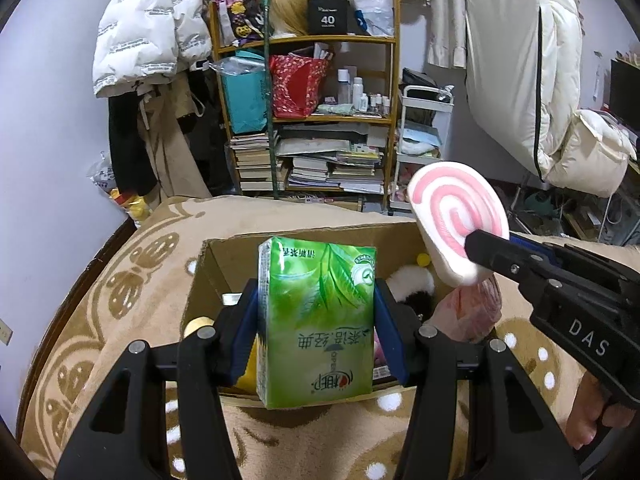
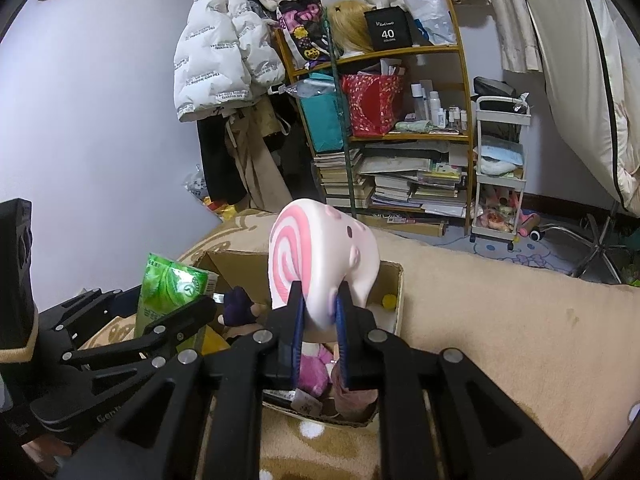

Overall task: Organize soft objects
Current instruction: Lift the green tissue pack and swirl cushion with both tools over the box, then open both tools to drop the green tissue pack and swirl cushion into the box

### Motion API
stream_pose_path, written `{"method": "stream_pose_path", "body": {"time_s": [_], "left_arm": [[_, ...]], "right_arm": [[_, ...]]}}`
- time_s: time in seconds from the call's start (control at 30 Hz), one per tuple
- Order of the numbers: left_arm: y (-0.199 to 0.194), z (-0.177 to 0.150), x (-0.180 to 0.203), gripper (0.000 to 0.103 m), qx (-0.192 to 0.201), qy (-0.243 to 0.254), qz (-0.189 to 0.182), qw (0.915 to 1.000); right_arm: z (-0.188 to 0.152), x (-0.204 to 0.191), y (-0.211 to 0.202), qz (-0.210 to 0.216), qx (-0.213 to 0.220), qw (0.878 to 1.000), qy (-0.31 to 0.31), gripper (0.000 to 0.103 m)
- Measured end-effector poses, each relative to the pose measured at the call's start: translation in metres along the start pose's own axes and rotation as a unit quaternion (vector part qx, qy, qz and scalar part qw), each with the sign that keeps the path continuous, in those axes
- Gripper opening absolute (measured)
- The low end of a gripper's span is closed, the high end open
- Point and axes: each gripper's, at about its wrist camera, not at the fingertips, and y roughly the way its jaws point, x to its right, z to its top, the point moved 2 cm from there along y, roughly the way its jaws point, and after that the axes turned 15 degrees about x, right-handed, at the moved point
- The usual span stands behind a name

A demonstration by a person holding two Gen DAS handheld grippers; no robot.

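Observation:
My left gripper (image 1: 316, 300) is shut on a green tissue pack (image 1: 316, 320) and holds it upright above the near side of an open cardboard box (image 1: 224, 256). My right gripper (image 2: 320, 300) is shut on a pink-and-white swirl squishy toy (image 2: 316, 256). It holds the toy above the box (image 2: 394, 292). The swirl toy (image 1: 460, 216) and right gripper (image 1: 484, 250) also show at the right of the left wrist view. The tissue pack (image 2: 168, 296) and left gripper (image 2: 176, 304) show at the left of the right wrist view. The box holds plush toys, among them a pink one (image 2: 314, 372) and a dark purple one (image 2: 240, 304).
The box sits on a beige patterned blanket (image 1: 120, 288). Behind stands a wooden shelf (image 1: 312, 120) full of books, bags and bottles, next to a white rolling cart (image 1: 424, 140). Coats hang on the left wall (image 1: 136, 40) and at the right (image 1: 532, 60).

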Motion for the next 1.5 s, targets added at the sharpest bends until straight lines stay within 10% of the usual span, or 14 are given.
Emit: {"method": "stream_pose_path", "body": {"time_s": [0.4,0.93,1.5], "left_arm": [[0.015,-0.011,0.004,0.054,-0.031,-0.007,-0.025,0.9992],[0.008,-0.008,-0.003,0.082,-0.027,-0.021,-0.016,0.9993],[-0.059,-0.010,-0.022,0.096,-0.016,-0.006,0.052,0.9985]], "right_arm": [[-0.006,0.007,0.004,0.004,-0.019,1.000,0.019,0.018],[-0.005,0.007,0.003,0.008,-0.018,0.999,0.027,0.021],[-0.004,-0.001,-0.038,0.000,-0.008,1.000,0.021,0.077]]}}
